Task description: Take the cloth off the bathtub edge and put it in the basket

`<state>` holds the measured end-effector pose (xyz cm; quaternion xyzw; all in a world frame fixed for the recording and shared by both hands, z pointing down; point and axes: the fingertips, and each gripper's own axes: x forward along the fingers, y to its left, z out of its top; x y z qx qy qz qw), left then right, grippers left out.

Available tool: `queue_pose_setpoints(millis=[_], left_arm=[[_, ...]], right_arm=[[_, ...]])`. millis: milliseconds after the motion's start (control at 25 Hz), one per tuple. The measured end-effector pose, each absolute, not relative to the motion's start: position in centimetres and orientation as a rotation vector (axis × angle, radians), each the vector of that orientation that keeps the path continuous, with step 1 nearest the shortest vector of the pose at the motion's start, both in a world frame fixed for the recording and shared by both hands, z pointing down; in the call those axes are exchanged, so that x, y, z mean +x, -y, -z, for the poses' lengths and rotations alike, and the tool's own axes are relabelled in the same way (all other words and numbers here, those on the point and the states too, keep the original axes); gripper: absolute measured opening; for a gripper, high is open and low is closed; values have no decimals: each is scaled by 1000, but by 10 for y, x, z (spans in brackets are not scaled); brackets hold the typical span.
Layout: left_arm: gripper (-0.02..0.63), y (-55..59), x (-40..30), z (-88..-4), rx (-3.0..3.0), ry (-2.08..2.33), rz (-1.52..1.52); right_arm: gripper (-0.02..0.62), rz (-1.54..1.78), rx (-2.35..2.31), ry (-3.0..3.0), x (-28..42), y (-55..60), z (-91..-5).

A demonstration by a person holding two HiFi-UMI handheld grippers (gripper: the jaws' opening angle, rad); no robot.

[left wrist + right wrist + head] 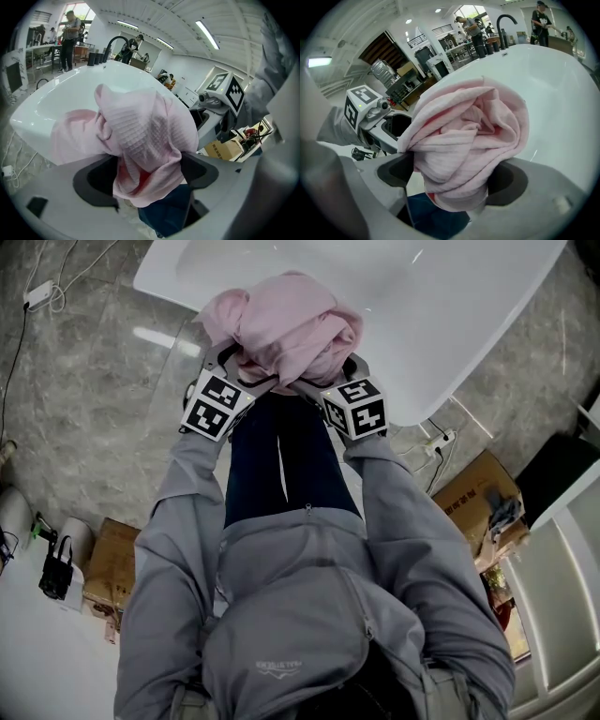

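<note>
Pink cloth [286,324] bunched on bathtub [450,306] edge, straddled by wide-open left gripper [145,171] fingers; right gripper [452,173] fingers closing around it.

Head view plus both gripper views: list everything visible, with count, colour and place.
cloth: one, pink, bunched on the bathtub edge
bathtub: one, white, top of the head view
cardboard boxes: two, brown, on the floor, one at either side
power strips: two, white, on the floor, upper left and right of the tub
left claw: one, grey, jaws apart, cloth between them
right claw: one, grey, jaws closing, cloth between them
sleeves: two, grey, behind the claws
</note>
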<state>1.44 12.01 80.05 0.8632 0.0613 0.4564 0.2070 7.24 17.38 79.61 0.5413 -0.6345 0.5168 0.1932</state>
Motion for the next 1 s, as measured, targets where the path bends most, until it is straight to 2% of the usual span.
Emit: queue_pose_setpoints(millis=[80, 200, 320, 440, 680, 1000], left_arm=[[405, -127, 16, -800, 2400, -198, -1276], [405, -139, 21, -802, 2382, -231, -1268], [392, -147, 24, -802, 2359, -219, -1262], [298, -153, 23, -799, 2364, -201, -1224], [169, -157, 27, -780, 2432, -184, -1208], [153, -153, 22, -736, 2503, -141, -1175]], right_arm=[[431, -1407, 1501, 1800, 72, -173, -792], [327, -1352, 1501, 1823, 74, -169, -786], [267, -1319, 1480, 1855, 72, -165, -779], [211, -1334, 1475, 1897, 65, -165, -771], [181, -1365, 1489, 1933, 58, -166, -756], [175, -1307, 1479, 2014, 51, -161, -712]])
